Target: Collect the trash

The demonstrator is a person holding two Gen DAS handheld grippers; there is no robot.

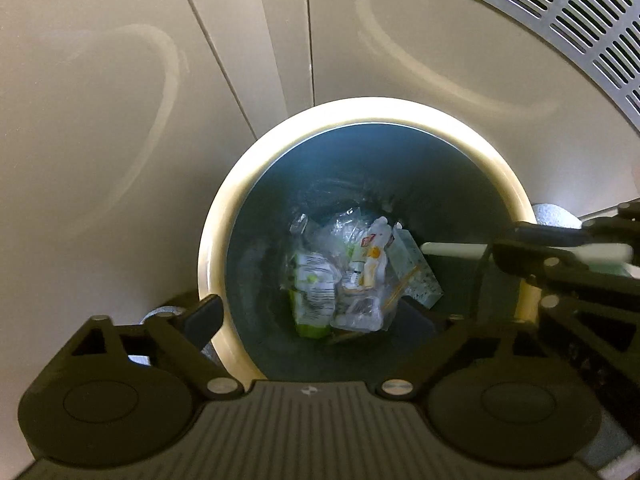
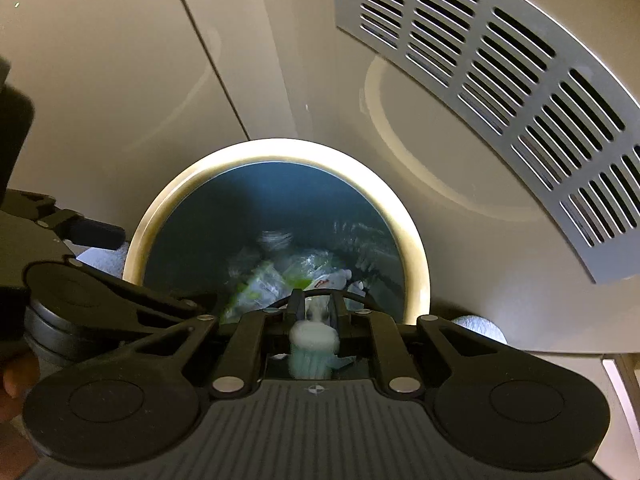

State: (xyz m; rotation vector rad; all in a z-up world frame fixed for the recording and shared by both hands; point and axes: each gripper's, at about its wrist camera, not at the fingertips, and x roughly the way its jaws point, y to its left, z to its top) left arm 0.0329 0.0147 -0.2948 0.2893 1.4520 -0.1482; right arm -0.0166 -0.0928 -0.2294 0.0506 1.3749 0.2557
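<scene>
Over a pale tiled floor [image 1: 100,160] with a slotted metal grille [image 2: 500,92] we look down into a cream-rimmed bin [image 1: 224,216] holding crumpled wrappers [image 1: 348,276]. Our left gripper [image 1: 320,316] hangs above the bin with its jaws wide apart. Our right gripper [image 2: 318,300] is clamped on a white and pale green toothbrush [image 2: 314,340] over the bin's near rim.

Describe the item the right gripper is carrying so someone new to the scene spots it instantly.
Find the round bin with the glowing cream rim and dark blue inside. Over its right edge the right gripper is shut on a toothbrush, white handle jutting out above the opening. Unlike the crumpled wrappers at the bottom, it is rigid, straight and held up high.
</scene>
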